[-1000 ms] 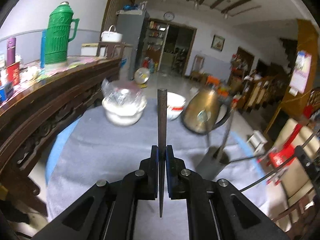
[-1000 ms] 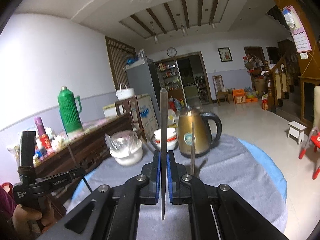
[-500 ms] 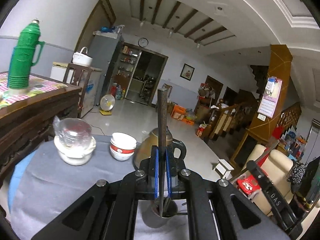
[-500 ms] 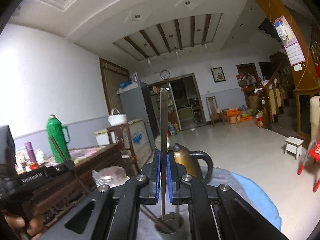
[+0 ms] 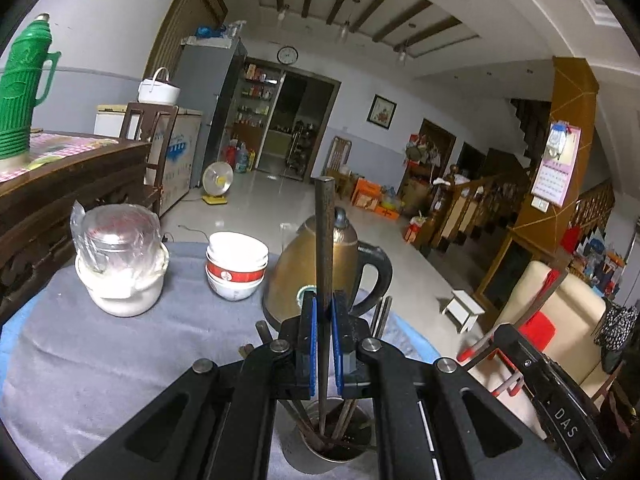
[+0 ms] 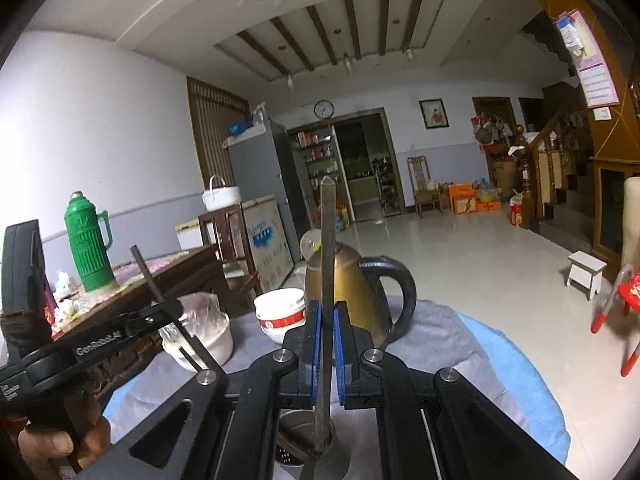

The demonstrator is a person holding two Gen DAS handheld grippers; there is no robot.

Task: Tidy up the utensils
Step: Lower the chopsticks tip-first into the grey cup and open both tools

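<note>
My left gripper and right gripper each pinch one upright chopstick over the metal holder — kettle, stacked bowls and covered jar crowd close behind.

The utensil holder is half hidden behind the left hand-held gripper, and its base is cut off by the picture's lower edge. The sticks inside are too dark to count. In the right wrist view, a hand runs off the lower left corner.
</note>
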